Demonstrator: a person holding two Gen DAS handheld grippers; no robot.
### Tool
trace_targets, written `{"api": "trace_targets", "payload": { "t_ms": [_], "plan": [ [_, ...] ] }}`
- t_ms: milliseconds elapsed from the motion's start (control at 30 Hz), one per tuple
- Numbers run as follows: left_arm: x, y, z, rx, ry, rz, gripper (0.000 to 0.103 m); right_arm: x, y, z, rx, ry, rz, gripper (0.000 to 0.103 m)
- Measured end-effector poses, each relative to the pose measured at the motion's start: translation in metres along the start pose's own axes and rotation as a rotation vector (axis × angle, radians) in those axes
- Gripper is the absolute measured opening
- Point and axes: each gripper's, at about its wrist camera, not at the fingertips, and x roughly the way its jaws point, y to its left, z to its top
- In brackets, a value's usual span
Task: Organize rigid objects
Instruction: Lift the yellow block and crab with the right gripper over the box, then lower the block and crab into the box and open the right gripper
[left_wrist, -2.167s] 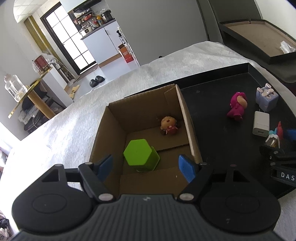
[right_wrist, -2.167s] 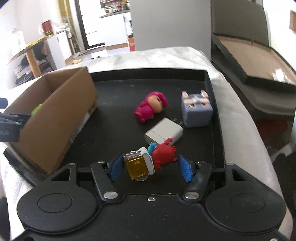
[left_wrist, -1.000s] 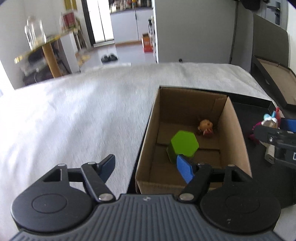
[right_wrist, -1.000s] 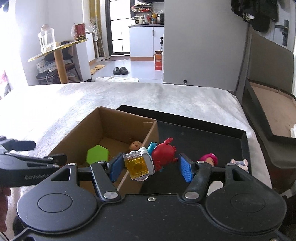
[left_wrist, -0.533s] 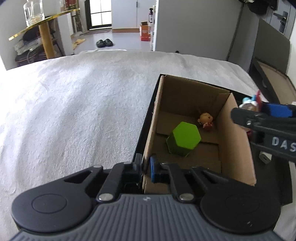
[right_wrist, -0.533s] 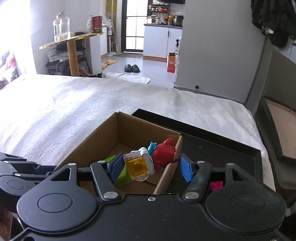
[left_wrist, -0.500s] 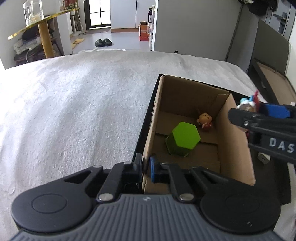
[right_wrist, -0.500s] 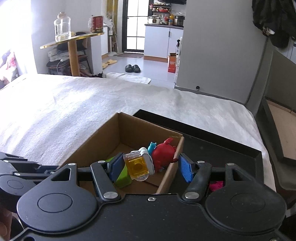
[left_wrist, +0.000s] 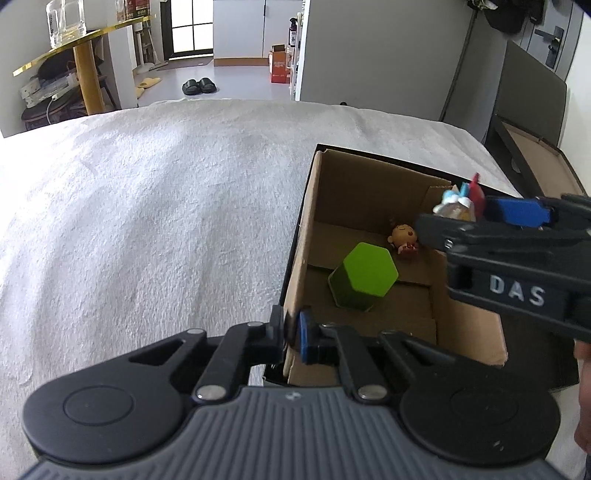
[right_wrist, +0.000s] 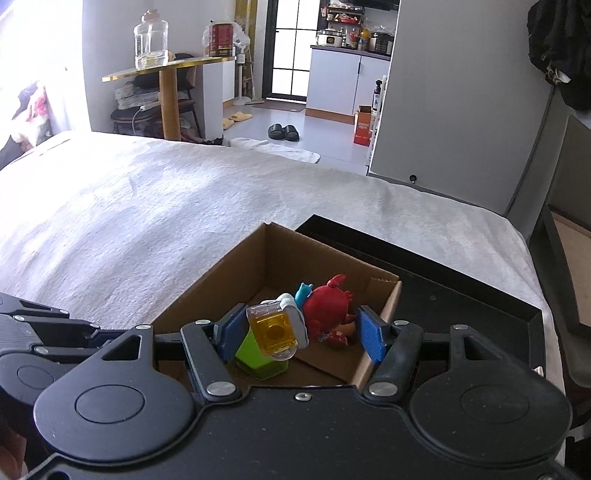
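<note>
While held, cardboard box (left_wrist: 373, 192) wall.

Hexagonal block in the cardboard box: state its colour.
The hexagonal block is bright lime green, best seen in the left wrist view, lying on the floor of the cardboard box.

Readable in the left wrist view, right side of the frame: "DAS" in pale raised capitals on the black body of the right gripper (left_wrist: 517, 218), cut off at the frame edge. Nothing else legible; labels on the far red tin (right_wrist: 221, 40) too small to make out.
</note>
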Motion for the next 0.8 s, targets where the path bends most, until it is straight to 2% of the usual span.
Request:
{"api": "trace_targets", "payload": {
  "t_ms": [367, 467, 567, 800],
  "plan": [
    [0.001, 0.007, 0.000, -0.030, 0.001, -0.011, 0.007, 0.015, 0.011, 0.020, -0.091, -0.012, 0.018, 0.063],
    [0.002, 0.010, 0.001, -0.046, 0.004, -0.009, 0.008, 0.015, 0.015, 0.023, -0.123, -0.039, -0.017, 0.067],
    [0.002, 0.008, 0.001, -0.043, -0.001, -0.001, 0.008, 0.015, 0.010, 0.023, -0.088, -0.027, 0.011, 0.067],
    [0.003, 0.003, 0.001, -0.040, -0.006, 0.019, 0.008, 0.011, -0.002, 0.010, -0.026, 0.009, 0.013, 0.068]
  ]
}}
